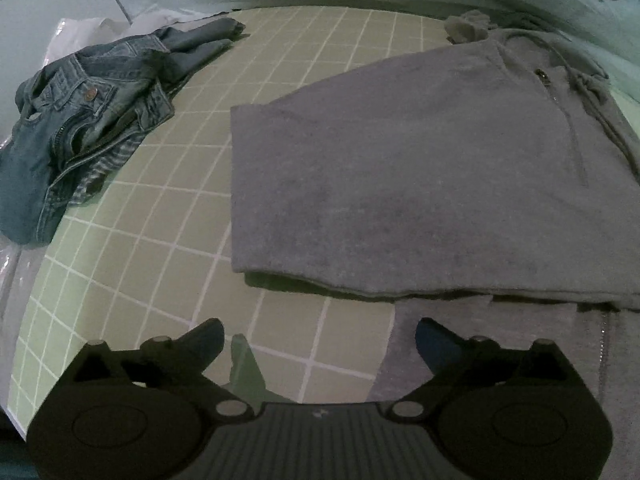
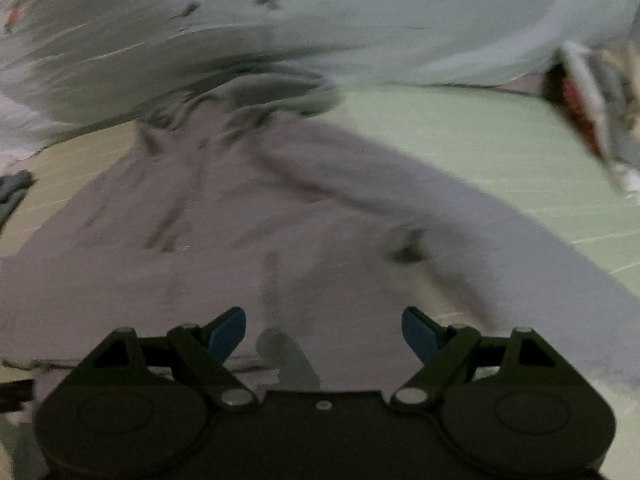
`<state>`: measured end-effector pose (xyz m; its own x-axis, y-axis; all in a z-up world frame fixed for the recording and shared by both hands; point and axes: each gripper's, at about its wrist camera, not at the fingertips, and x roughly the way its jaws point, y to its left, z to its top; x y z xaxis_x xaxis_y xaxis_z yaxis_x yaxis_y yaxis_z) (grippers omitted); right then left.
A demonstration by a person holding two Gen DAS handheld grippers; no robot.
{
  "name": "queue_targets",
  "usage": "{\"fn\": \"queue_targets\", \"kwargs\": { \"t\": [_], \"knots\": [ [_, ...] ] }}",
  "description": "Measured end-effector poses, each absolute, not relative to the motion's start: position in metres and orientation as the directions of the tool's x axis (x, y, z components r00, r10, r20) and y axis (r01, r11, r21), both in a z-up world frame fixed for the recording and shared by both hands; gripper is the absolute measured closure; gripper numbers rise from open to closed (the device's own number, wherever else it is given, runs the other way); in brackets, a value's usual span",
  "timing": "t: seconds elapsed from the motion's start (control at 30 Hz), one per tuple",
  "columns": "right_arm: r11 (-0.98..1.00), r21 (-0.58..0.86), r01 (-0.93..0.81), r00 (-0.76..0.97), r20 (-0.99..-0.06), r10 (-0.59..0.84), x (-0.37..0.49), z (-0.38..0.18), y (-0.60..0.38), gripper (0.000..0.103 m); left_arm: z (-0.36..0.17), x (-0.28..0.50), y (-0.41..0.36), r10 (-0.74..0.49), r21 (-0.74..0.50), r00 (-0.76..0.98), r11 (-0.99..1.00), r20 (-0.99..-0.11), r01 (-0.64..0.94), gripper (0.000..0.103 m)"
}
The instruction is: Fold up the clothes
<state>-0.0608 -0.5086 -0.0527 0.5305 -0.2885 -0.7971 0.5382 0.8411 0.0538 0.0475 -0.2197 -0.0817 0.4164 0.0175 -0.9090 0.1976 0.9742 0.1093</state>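
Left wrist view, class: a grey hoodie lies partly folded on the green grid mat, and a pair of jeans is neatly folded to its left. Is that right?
Not quite. In the left wrist view the jeans are a crumpled heap, not neatly folded. The rest holds: they lie left of the grey hoodie, which is partly folded on the green grid mat.

Grey hoodie (image 1: 420,168), blue denim jeans (image 1: 80,120), pale green white-gridded mat (image 1: 160,248), carrot-printed pale sheet (image 2: 360,20)

The black two-finger right tool (image 2: 324,330) with blue pads (image 2: 226,336) hangs spread apart, holding nothing, above a rumpled grey fleece garment (image 2: 248,208) lying on the pale green gridded worktop (image 2: 480,140). Behind, blurred, lies light carrot-printed cloth (image 2: 360,20).
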Motion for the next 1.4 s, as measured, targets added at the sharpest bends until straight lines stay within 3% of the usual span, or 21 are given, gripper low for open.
{"fn": "queue_targets", "kwargs": {
  "t": [0.03, 0.1, 0.17, 0.3, 0.37, 0.47, 0.73, 0.9, 1.03, 1.1, 1.17, 1.27, 1.4],
  "knots": [
    [0.847, 0.070, 0.527, 0.537, -0.800, -0.267, -0.056, -0.056, -0.502, 0.017, -0.082, 0.049, -0.220, 0.019, 0.108, 0.416, 0.975, -0.909, 0.192, 0.000],
    [0.868, 0.068, 0.492, 0.539, -0.807, -0.243, -0.051, -0.061, -0.494, 0.027, -0.082, 0.052, -0.220, 0.021, 0.106, 0.416, 0.978, -0.909, 0.181, 0.000],
    [0.884, 0.070, 0.462, 0.536, -0.816, -0.215, -0.047, -0.065, -0.490, 0.047, -0.082, 0.055, -0.221, 0.024, 0.103, 0.416, 0.980, -0.909, 0.169, 0.000],
    [0.909, 0.087, 0.407, 0.537, -0.828, -0.161, -0.042, -0.069, -0.488, 0.066, -0.083, 0.061, -0.221, 0.026, 0.101, 0.419, 0.983, -0.908, 0.157, 0.000],
    [0.920, 0.092, 0.381, 0.538, -0.831, -0.140, -0.040, -0.070, -0.490, 0.087, -0.083, 0.063, -0.221, 0.024, 0.095, 0.418, 0.984, -0.908, 0.150, 0.000],
    [0.924, 0.122, 0.362, 0.564, -0.818, -0.113, -0.040, -0.068, -0.499, 0.091, -0.084, 0.066, -0.220, 0.020, 0.086, 0.417, 0.986, -0.909, 0.140, 0.000],
    [0.900, 0.164, 0.404, 0.701, -0.687, -0.189, -0.050, -0.024, -0.536, 0.092, -0.085, 0.066, -0.217, 0.009, 0.060, 0.414, 0.992, -0.910, 0.110, 0.000],
    [0.808, 0.098, 0.580, 0.700, -0.567, -0.434, -0.077, 0.013, -0.589, 0.092, -0.086, 0.066, -0.215, 0.001, 0.043, 0.412, 0.995, -0.911, 0.092, 0.000],
    [0.604, 0.041, 0.796, 0.519, -0.558, -0.647, -0.114, 0.013, -0.650, 0.090, -0.087, 0.066, -0.213, -0.003, 0.032, 0.411, 0.996, -0.912, 0.078, 0.000],
    [0.506, 0.009, 0.862, 0.406, -0.610, -0.680, -0.129, 0.002, -0.674, 0.085, -0.086, 0.066, -0.215, 0.005, 0.041, 0.410, 0.996, -0.912, 0.080, 0.000],
    [0.449, 0.006, 0.893, 0.349, -0.639, -0.686, -0.146, -0.008, -0.683, 0.067, -0.085, 0.067, -0.217, 0.014, 0.052, 0.410, 0.995, -0.912, 0.084, 0.000],
    [0.409, 0.029, 0.912, 0.322, -0.669, -0.670, -0.167, -0.021, -0.682, 0.048, -0.080, 0.070, -0.225, 0.036, 0.085, 0.415, 0.991, -0.909, 0.101, 0.000],
    [0.427, 0.037, 0.903, 0.311, -0.741, -0.595, -0.172, -0.047, -0.671, 0.029, -0.069, 0.077, -0.235, 0.029, 0.100, 0.449, 0.986, -0.893, 0.137, 0.000]
  ]
}}
